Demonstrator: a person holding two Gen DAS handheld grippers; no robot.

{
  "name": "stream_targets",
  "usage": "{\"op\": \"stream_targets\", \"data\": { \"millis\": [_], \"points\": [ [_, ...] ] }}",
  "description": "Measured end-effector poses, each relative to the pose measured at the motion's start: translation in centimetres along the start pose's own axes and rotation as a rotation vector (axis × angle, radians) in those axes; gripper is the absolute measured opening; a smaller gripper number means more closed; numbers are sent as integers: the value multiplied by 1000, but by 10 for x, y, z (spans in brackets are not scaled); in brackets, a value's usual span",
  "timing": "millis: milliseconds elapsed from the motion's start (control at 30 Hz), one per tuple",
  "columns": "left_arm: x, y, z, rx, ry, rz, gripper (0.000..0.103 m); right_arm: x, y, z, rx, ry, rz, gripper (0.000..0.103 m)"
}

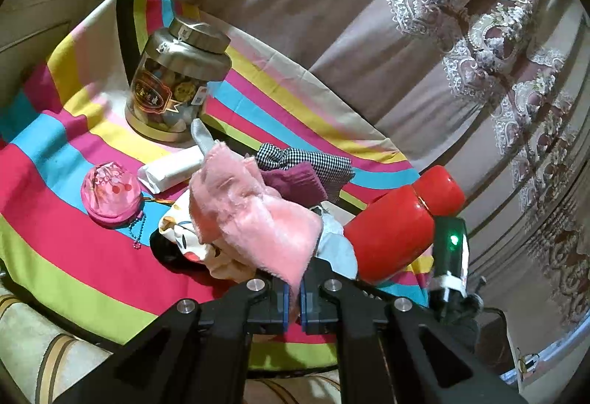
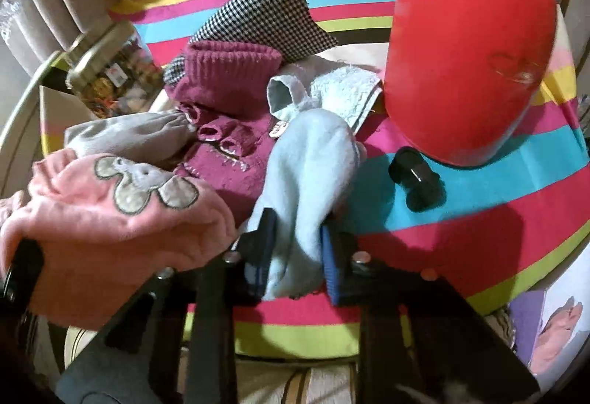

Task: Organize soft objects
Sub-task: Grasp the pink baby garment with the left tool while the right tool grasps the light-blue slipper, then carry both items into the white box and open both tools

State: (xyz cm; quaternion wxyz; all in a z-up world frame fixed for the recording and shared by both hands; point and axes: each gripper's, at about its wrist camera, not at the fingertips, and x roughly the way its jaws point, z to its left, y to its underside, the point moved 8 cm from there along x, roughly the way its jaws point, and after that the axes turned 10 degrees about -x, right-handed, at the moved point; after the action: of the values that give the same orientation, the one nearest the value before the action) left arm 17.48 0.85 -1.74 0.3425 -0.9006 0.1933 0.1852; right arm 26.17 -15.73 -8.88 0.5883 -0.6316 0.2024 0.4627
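A round table with a striped cloth (image 1: 55, 153) holds everything. A big red bottle (image 2: 468, 46) lies near its right edge. A glass jar (image 1: 177, 83) stands toward the back edge. In the middle is a pile of soft things: a purple knit piece (image 2: 225, 87) and a checked cloth (image 2: 265, 20). The left gripper (image 1: 293, 300) is squeezed tight on a fluffy pink cloth (image 1: 254, 212), lifted over the pile. The right gripper (image 2: 295, 256) pinches a light blue cloth (image 2: 309, 164) near the front edge.
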Motion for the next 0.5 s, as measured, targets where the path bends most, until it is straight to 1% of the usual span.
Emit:
{"op": "stream_targets", "data": {
  "millis": [167, 300, 500],
  "points": [
    [-4, 1, -4, 12, 0, -9, 3, -18, 6, -13, 26, -27, -37, 23],
    [-3, 4, -10, 11, 18, 5, 3, -33, 14, -21, 37, -39, -59, 22],
    [-8, 11, -30, 48, 43, 12, 3, -54, 22, -30, 42, -48, -91, 22]
  ]
}}
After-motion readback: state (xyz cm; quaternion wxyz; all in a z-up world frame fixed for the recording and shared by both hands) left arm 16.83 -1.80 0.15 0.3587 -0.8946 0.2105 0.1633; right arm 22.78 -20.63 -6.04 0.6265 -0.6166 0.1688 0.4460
